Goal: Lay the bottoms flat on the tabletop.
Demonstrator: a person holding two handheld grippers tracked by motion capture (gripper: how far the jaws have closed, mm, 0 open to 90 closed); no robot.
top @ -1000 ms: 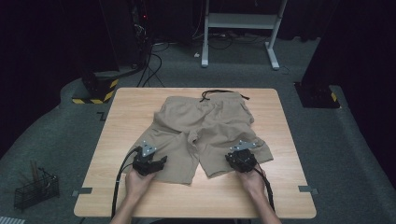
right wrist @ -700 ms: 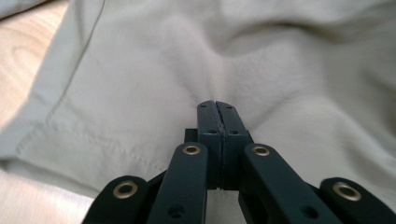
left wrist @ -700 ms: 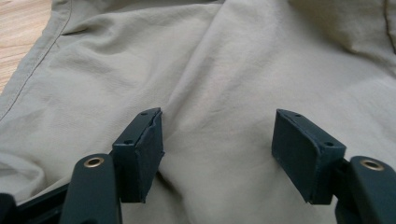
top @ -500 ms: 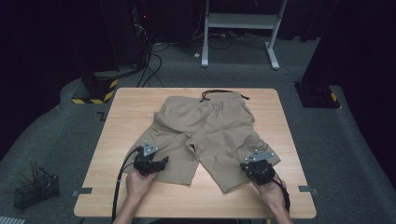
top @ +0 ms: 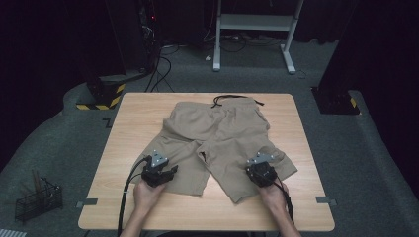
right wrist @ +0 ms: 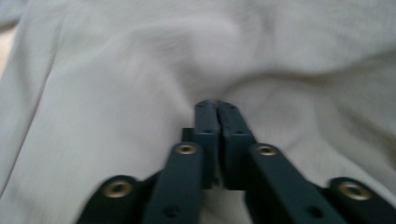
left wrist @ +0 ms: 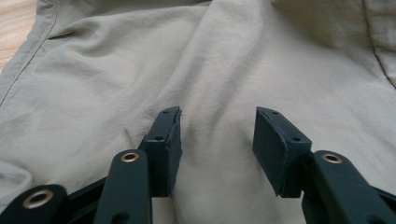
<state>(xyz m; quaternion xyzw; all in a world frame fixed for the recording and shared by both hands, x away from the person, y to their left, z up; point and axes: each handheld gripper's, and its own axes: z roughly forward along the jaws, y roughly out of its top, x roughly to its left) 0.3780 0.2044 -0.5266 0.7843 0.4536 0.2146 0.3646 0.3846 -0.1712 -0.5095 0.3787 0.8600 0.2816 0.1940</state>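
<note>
Shorts spread flat; one leg pinched, the other under spread jaws.

The shorts point(top: 220, 136) lie mid-table point(top: 148, 106), long axis from near edge to far edge, waistband far, legs toward the person. The right gripper point(right wrist: 217, 106) has its jaws pressed together, apparently on a fold of its leg. The left gripper point(left wrist: 217, 128) hovers with jaws spread above its leg. To smooth well, the operator closes the left on cloth, then draws both legs evenly.

Left tool point(left wrist: 217, 135) jaws spread apart, right tool point(right wrist: 217, 114) jaws pressed together
</note>
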